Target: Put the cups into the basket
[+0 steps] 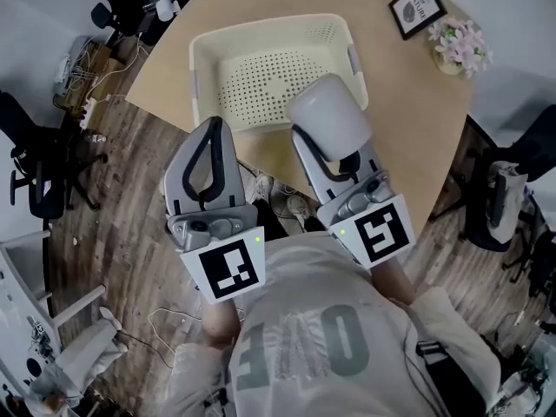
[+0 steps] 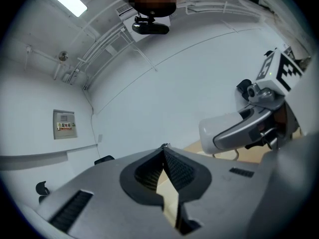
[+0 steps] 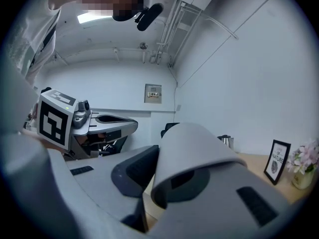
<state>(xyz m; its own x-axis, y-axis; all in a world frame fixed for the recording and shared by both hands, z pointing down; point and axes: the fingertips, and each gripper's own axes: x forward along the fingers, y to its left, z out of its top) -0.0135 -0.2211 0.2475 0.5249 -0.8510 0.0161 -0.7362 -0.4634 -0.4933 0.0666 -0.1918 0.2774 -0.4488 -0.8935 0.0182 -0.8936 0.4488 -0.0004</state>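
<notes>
A cream perforated basket (image 1: 261,33) stands empty on the tan round table (image 1: 408,120). My right gripper (image 1: 311,139) is shut on the wall of a pale grey cup (image 1: 330,115), held over the basket's near right corner. In the right gripper view the cup (image 3: 194,148) lies tilted, with its wall pinched between the two jaws of the right gripper (image 3: 155,156). My left gripper (image 1: 211,125) hovers just before the basket's near edge. Its jaws meet at the tips with nothing between them, as the left gripper view shows for the left gripper (image 2: 164,147).
A framed picture (image 1: 417,5) and a pot of pink flowers (image 1: 459,46) stand at the table's far right. Office chairs (image 1: 43,172) and cables lie on the wood floor to the left. A kettle (image 3: 225,141) stands by the wall.
</notes>
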